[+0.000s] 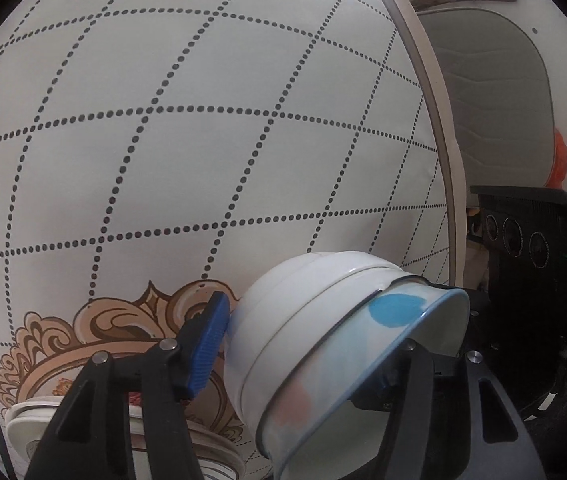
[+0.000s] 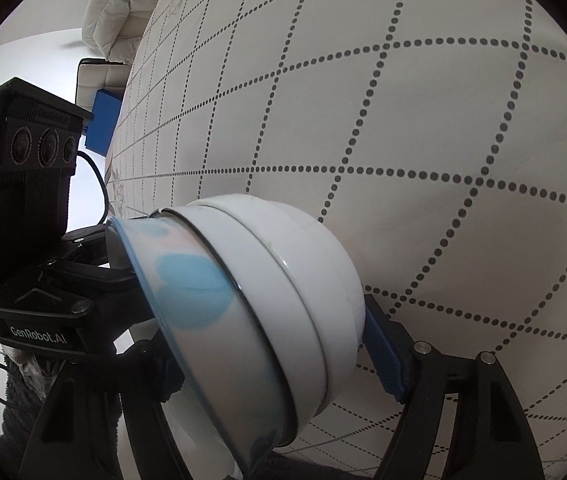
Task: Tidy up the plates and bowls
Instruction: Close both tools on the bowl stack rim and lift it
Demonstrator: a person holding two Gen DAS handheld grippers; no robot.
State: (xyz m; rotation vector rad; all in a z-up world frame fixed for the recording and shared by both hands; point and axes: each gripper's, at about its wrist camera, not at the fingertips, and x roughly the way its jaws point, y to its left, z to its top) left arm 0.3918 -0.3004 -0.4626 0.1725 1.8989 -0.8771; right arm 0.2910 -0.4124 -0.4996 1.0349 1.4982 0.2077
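A tilted stack of three nested bowls (image 1: 323,340) hangs over the dotted tablecloth (image 1: 203,120). Two are plain white; the inner one has a blue rim with blue and pink spots. My left gripper (image 1: 303,354) is shut on the stack, its blue pad (image 1: 207,340) against the white outer bowl and its other finger inside the spotted bowl. In the right wrist view the same bowls (image 2: 267,300) sit between the fingers of my right gripper (image 2: 273,360). Its blue pad (image 2: 383,354) touches the white bowl's base; the other finger is hidden behind the rim.
A low stack of plates (image 1: 23,428) lies at the lower left on a beige ornament printed on the cloth. The table edge (image 1: 439,160) runs down the right, with a grey chair seat (image 1: 495,100) beyond. A blue box (image 2: 101,128) and a white cushion (image 2: 119,4) lie past the table.
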